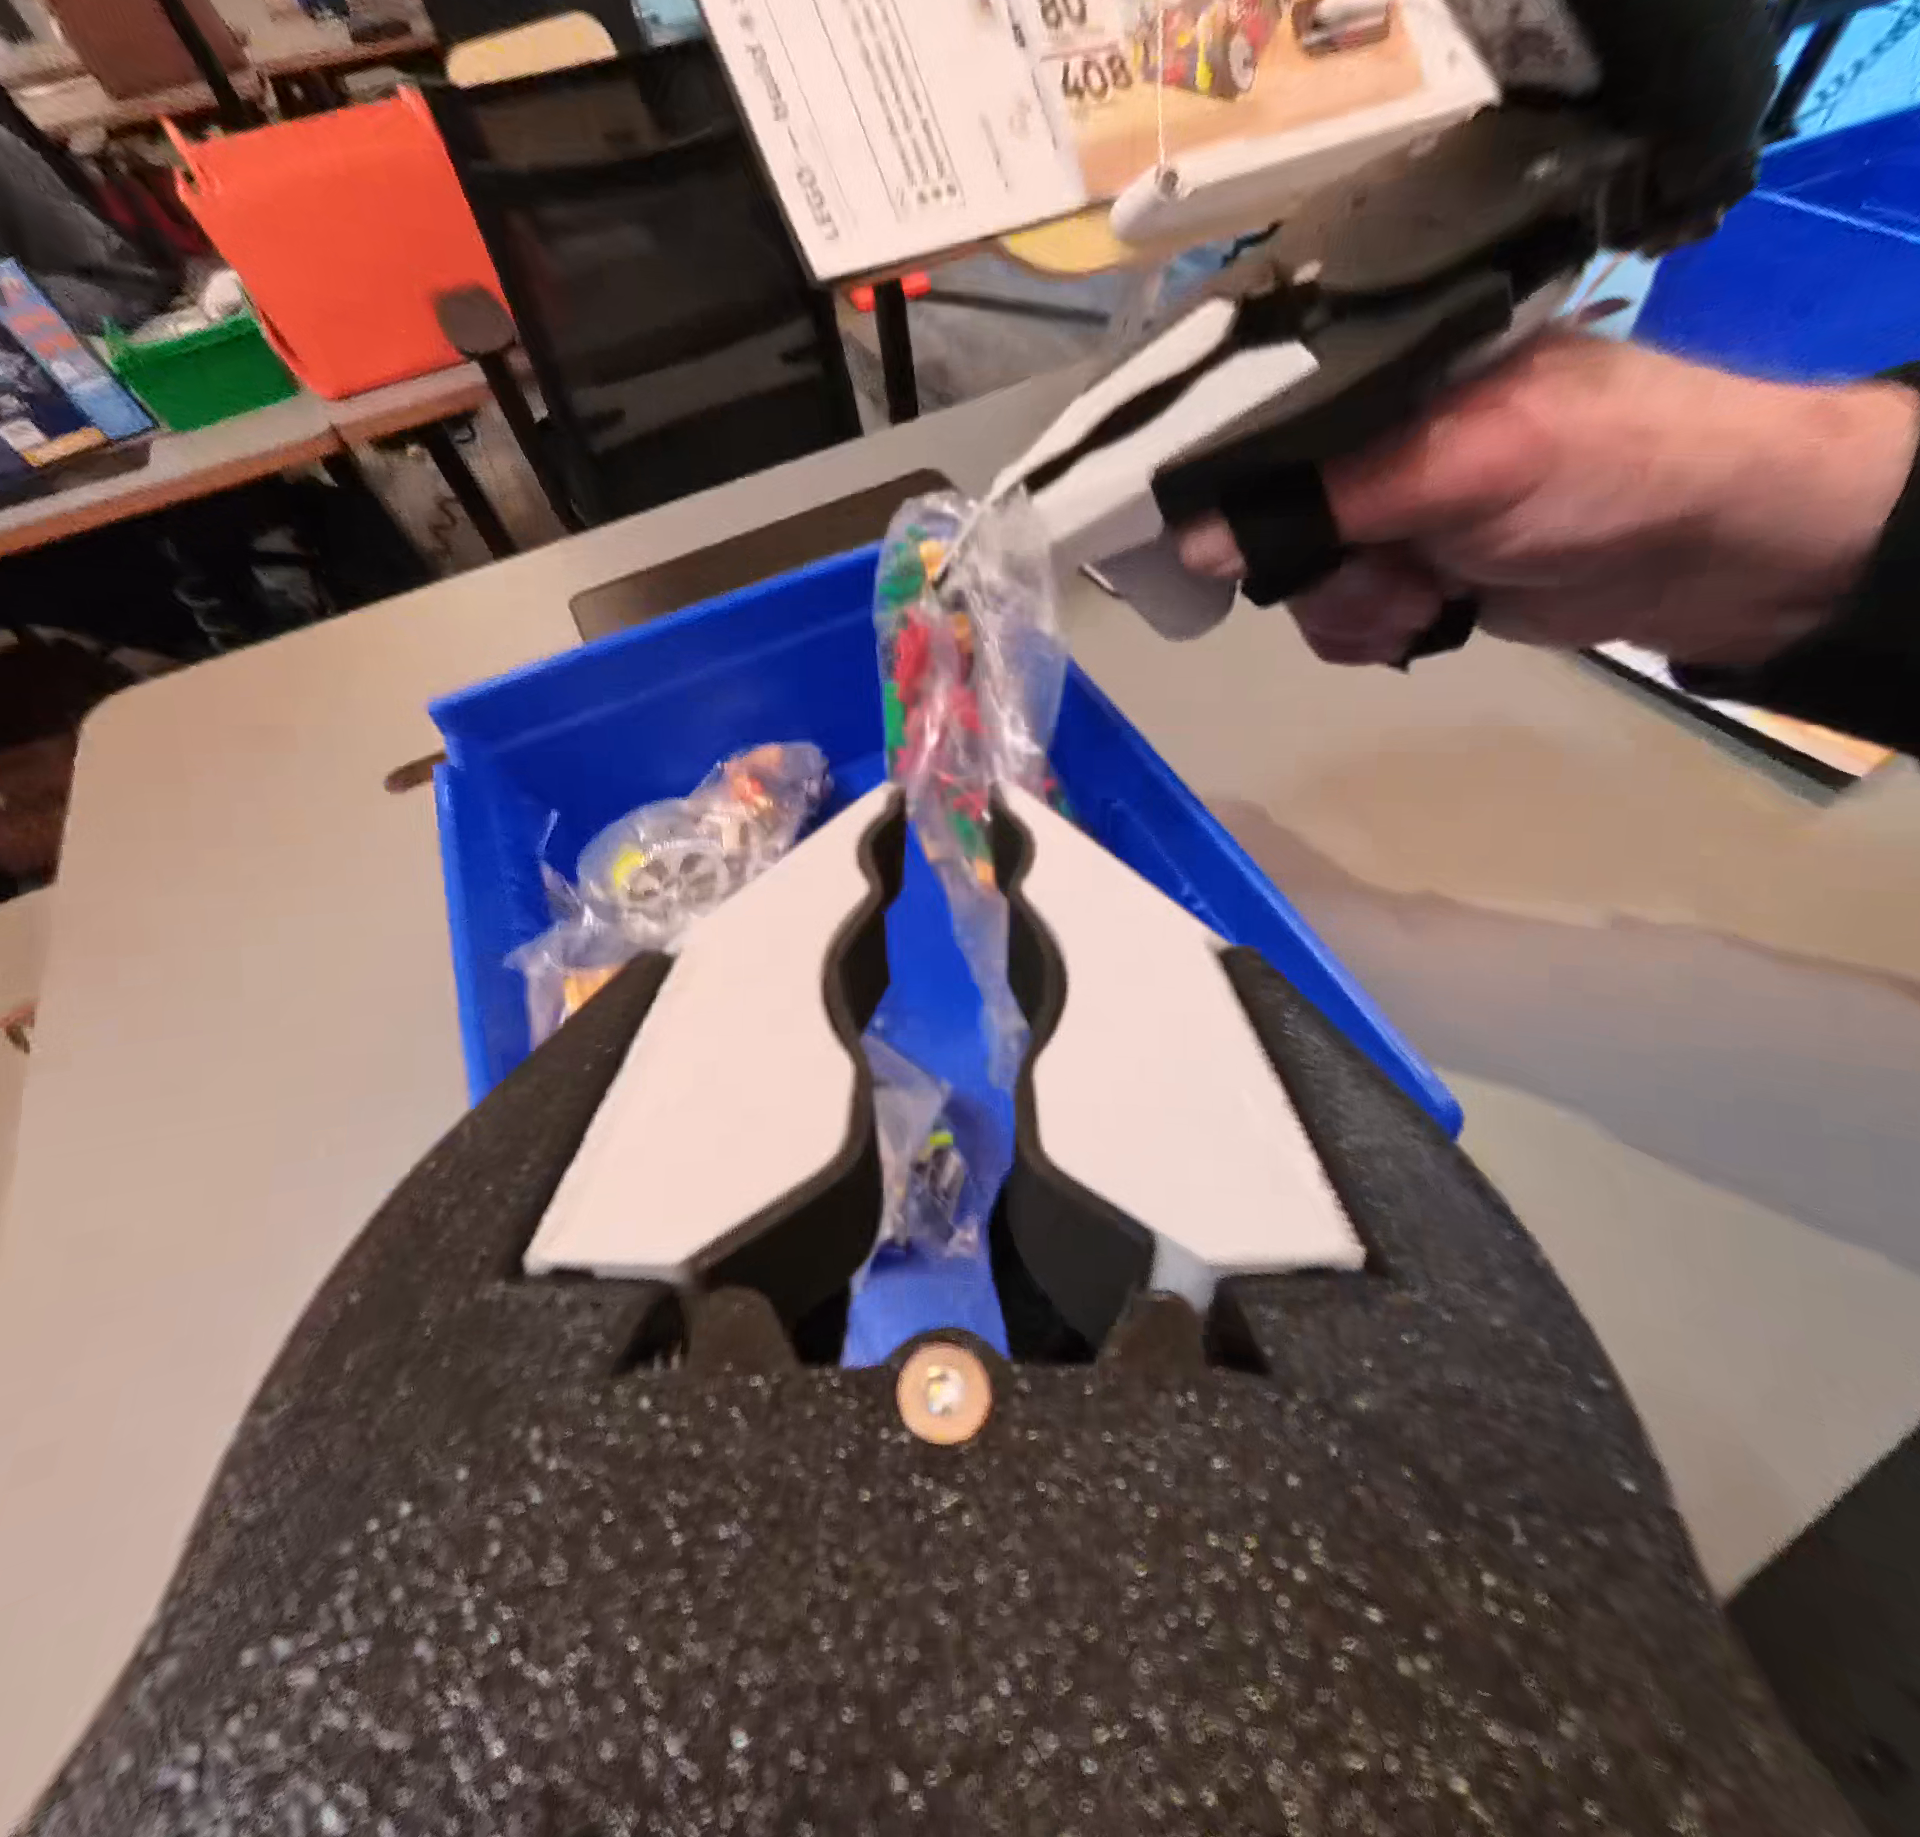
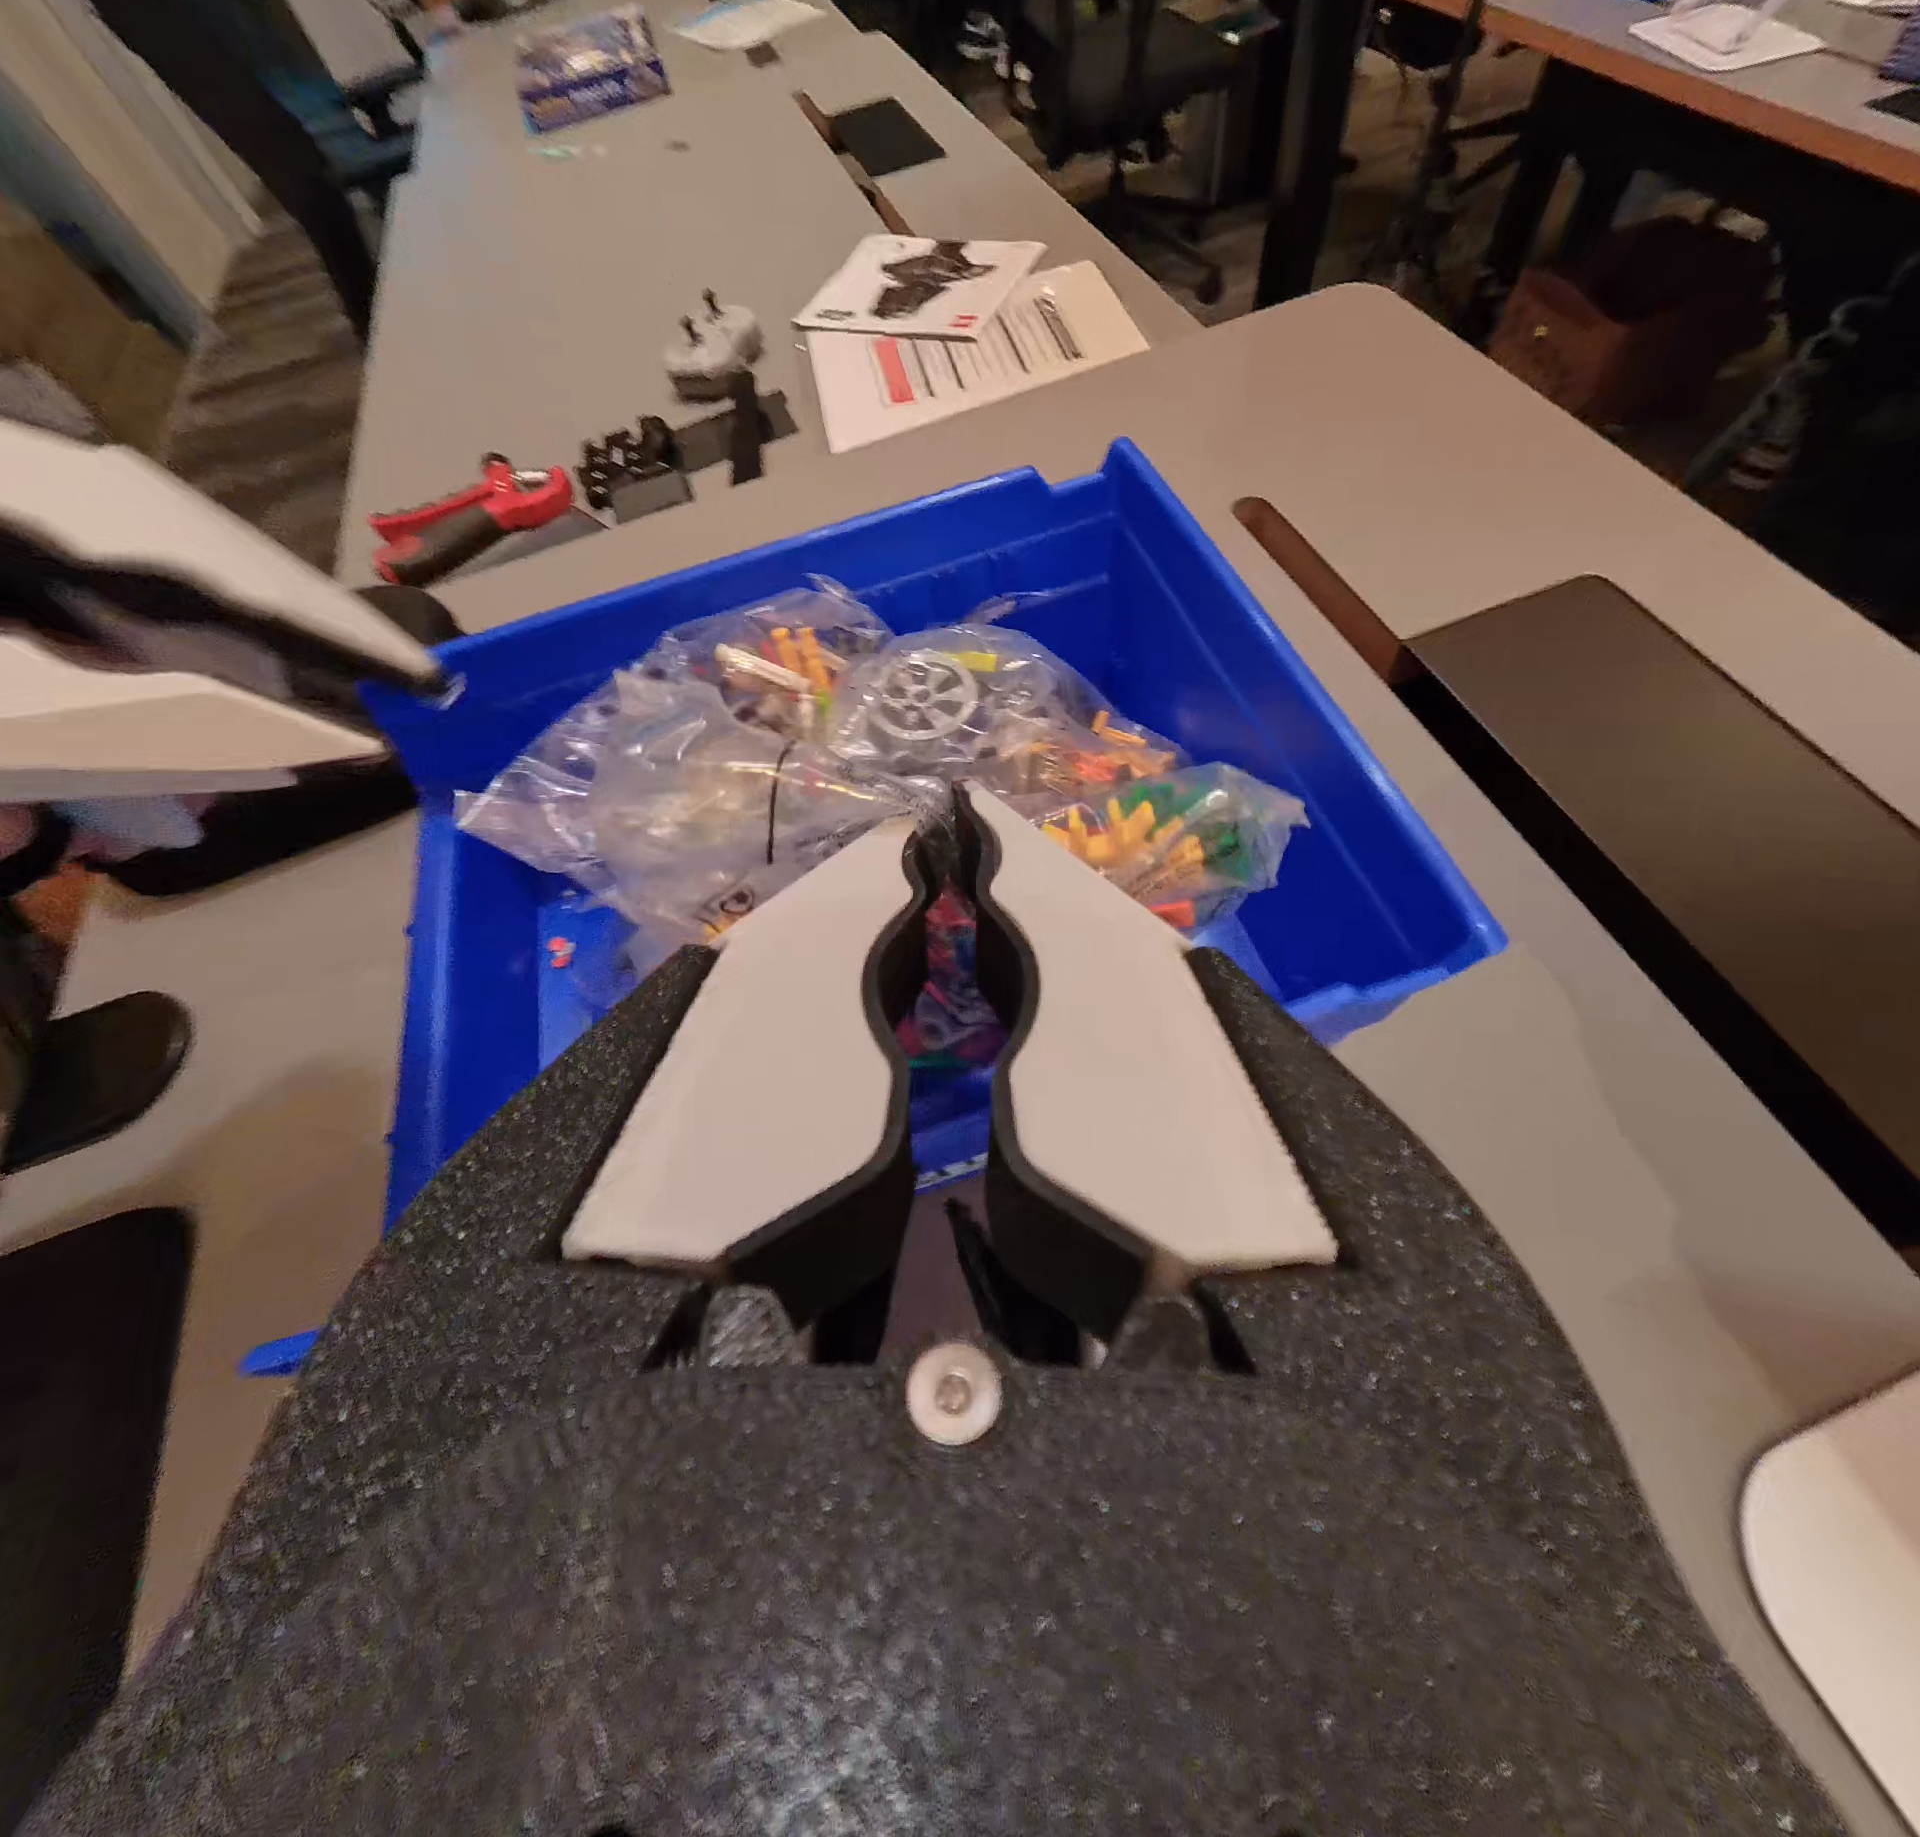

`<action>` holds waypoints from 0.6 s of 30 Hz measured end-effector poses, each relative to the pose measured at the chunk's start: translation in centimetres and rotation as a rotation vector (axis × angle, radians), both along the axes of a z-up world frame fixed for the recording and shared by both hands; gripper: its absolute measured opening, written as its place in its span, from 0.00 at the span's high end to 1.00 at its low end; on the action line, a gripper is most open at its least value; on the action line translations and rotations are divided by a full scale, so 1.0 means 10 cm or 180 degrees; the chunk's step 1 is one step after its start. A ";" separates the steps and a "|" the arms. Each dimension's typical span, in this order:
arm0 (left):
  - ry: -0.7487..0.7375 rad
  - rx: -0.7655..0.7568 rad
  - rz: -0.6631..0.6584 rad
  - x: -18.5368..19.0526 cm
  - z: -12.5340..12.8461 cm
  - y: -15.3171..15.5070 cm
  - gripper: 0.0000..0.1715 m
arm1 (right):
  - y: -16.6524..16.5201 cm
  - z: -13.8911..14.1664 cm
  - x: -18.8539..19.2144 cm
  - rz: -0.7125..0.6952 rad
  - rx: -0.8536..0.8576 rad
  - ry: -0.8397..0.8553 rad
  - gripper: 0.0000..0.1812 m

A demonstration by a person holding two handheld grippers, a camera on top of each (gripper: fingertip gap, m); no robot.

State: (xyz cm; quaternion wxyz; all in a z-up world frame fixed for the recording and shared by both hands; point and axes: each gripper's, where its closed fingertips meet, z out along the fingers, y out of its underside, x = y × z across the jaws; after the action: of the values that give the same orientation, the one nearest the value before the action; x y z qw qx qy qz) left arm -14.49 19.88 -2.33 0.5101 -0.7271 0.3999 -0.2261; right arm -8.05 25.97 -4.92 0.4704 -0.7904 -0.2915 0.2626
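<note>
— Which gripper has the small bag (image 1: 966, 686)?

— The right gripper (image 1: 1013, 494). Its jaws are pressed together on the top edge of the clear film, and the bag of coloured bits hangs free above the blue bin (image 1: 644, 707), clear of the other bags (image 1: 686, 852) lying inside. You can see the hand (image 1: 1610, 499) squeezing the trigger.

— And the left gripper (image 1: 945, 811)?

— Jaws apart, nothing in them. From its own camera the bag seems to dangle right in the gap.

— Is it in the gap?

— I doubt it. In the right wrist view the left gripper (image 2: 431, 686) sits off at the far left corner of the bin (image 2: 1351, 852), well apart from the right gripper (image 2: 956, 800). That same view shows only a sliver of the small bag (image 2: 945, 987) below the fingers, but the whole heap of bags (image 2: 727, 779) in the bin.

— Is that a sound hold?

— Thin, I'd say. Only a pinch of film is caught, so the weight could swing or slip. I'd keep the squeeze steady, move slowly and hold it plumb over the bin.

— Anything else?

— The left wrist view catches a printed sheet (image 1: 1039, 73) propped up at the far side of the table (image 1: 260, 956); the other view misses it.
</note>
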 end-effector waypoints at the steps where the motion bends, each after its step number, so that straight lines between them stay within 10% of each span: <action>1: 0.0036 0.0020 -0.0043 0.04 0.03 0.03 0.91 | -0.04 0.02 -0.01 0.0068 0.0028 0.0048 1.00; 6: 0.0179 -0.0175 -0.0408 0.36 -0.12 0.10 0.80 | -0.19 0.13 -0.10 0.0364 0.0084 0.0202 1.00; 10: 0.0059 -0.0288 -0.0726 0.53 -0.15 0.04 1.00 | -0.24 0.11 -0.10 0.0471 -0.0019 0.0344 1.00; 18: -0.0150 -0.0522 -0.0786 0.56 -0.17 0.00 1.00 | -0.30 0.07 -0.01 0.0514 -0.0041 0.0208 1.00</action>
State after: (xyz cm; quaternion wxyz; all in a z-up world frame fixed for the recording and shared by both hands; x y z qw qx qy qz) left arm -8.90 19.91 -4.07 0.4266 -0.7061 0.4544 -0.3360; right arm -8.12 23.00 -4.24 0.4519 -0.7583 -0.3372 0.3272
